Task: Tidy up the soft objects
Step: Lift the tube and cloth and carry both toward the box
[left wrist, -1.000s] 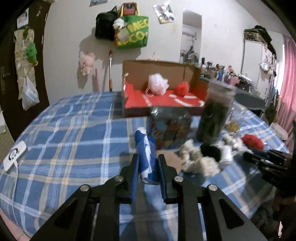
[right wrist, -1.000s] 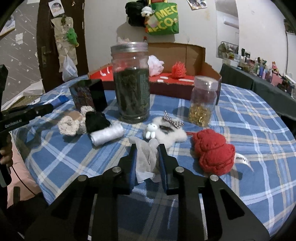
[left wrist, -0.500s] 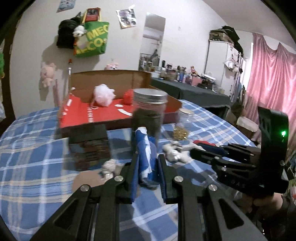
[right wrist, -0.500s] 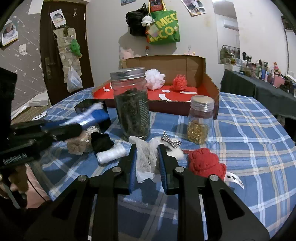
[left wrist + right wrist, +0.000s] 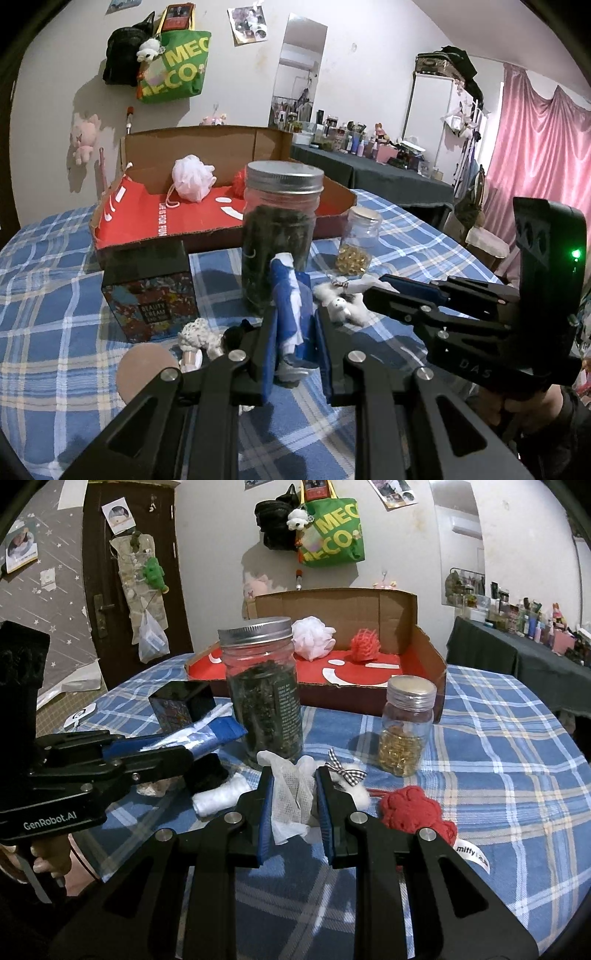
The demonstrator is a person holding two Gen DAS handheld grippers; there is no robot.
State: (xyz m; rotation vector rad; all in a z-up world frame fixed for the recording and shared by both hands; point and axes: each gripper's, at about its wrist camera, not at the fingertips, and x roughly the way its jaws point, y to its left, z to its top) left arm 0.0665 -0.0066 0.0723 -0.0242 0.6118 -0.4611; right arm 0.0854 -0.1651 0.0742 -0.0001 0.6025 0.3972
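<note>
Your left gripper [image 5: 293,325] was clenched on a blue and white cloth [image 5: 290,299], which stood up between the pads above the checked tablecloth [image 5: 55,295]. Your right gripper [image 5: 293,801] was clamped on a scrap of white gauze [image 5: 291,797], bunched between its blue pads. Both were held over the near side of the table. Just beyond them stood the tall jar [image 5: 264,690] of dark leaves and, to its right, the small jar [image 5: 404,727] of gold capsules. Around their feet lay loose soft things: a red knitted piece [image 5: 413,812] with a label near the right fingers, a white fluffy toy with a checked bow [image 5: 347,775], a white spool [image 5: 221,799] and a black ball [image 5: 207,775] beside it. The black box [image 5: 151,291] sat toward the left. At the far edge, the open cardboard box [image 5: 428,664] with the red floor held a white mesh puff [image 5: 312,637] and a red mesh puff [image 5: 365,646].
</note>
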